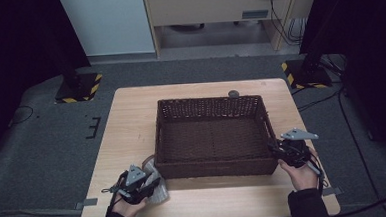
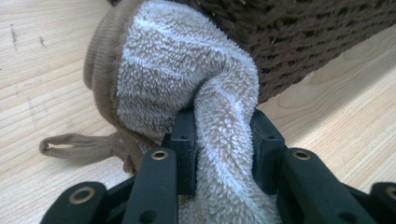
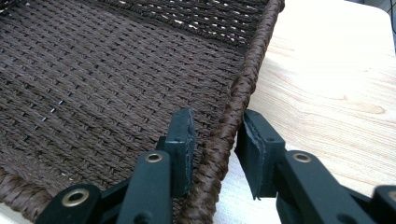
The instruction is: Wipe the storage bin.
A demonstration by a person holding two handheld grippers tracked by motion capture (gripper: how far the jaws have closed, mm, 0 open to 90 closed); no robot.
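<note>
high view looks forward and down on the counter (image 1: 131,106) from above. both claw views sit close, low. all three share the basket (image 1: 213,137).

A lab or studio is showing here: hazard-striped stand bases (image 1: 79,88) flanking the wooden table (image 1: 131,121), cables (image 1: 297,30) trailing behind it.

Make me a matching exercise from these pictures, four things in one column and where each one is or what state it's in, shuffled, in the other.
Things:
1. left gripper
2. right gripper
3. fleece cloth with tan trim
4. wicker basket

Places or states:
A. stands in the middle of the wooden table, nothing inside
B. jaws on either side of the basket's right rim
C. lies on the table against the basket's near left corner
D. jaws pinching a fold of white fleece

Pairs: 1-D, 2-B, 3-C, 4-A
</note>
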